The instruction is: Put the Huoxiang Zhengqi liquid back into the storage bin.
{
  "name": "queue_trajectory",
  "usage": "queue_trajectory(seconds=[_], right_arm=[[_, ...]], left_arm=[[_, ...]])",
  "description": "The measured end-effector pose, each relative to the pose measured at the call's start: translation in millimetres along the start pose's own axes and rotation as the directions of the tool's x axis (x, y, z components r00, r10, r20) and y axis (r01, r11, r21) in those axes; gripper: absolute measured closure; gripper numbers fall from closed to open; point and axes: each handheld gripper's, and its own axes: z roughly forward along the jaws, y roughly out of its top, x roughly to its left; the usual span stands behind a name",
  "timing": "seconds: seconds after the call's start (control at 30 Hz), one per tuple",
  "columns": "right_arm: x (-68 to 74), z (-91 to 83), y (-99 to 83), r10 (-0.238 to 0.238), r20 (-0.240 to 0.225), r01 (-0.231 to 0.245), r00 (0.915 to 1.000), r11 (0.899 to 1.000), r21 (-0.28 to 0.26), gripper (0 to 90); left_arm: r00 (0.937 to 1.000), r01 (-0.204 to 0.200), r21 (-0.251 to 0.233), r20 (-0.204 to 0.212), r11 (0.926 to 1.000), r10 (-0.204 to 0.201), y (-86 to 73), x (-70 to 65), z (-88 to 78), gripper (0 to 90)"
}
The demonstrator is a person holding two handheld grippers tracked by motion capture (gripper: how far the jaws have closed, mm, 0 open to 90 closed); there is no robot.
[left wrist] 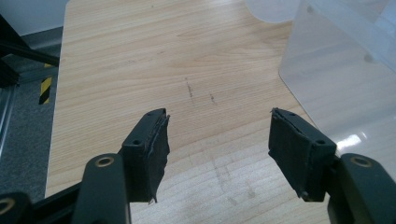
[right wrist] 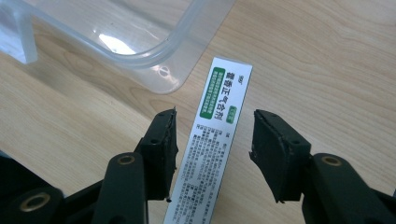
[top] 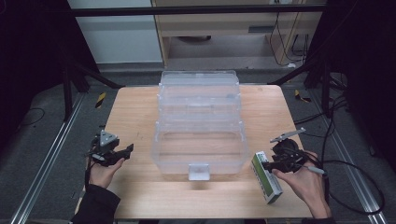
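Presently, a clear plastic bin (top: 200, 140) with its lid swung open to the far side stands at the middle of the bench (top: 140, 116). To the right of the bin's front right corner, just beside it, a white and green carton (top: 266, 178) lies flat on the wood, its long axis running toward the person.

Right tongs (top: 265, 164): positioned over the carton's end nearest the bin. In the right gripper view the carton (right wrist: 217, 140) lies between the two pads (right wrist: 163, 149), with a gap visible on each side; jaws partly open, pressing on nothing.

Left tongs (top: 127, 150): held to the left of the bin, apart from its wall, jaws pointing toward it. In the left gripper view the jaws stand wide with bare wood between them; nothing held.
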Motion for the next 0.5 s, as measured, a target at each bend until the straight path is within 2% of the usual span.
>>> queue_trajectory(seconds=[0.5], right_arm=[[1.8,9.4,1.2,0.009,0.001,-0.009,1.0000,0.997,0.082,52.6]], left_arm=[[1.0000,-0.003,0.003,0.002,1.0000,0.003,0.2,-0.2,-0.1,37.0]])
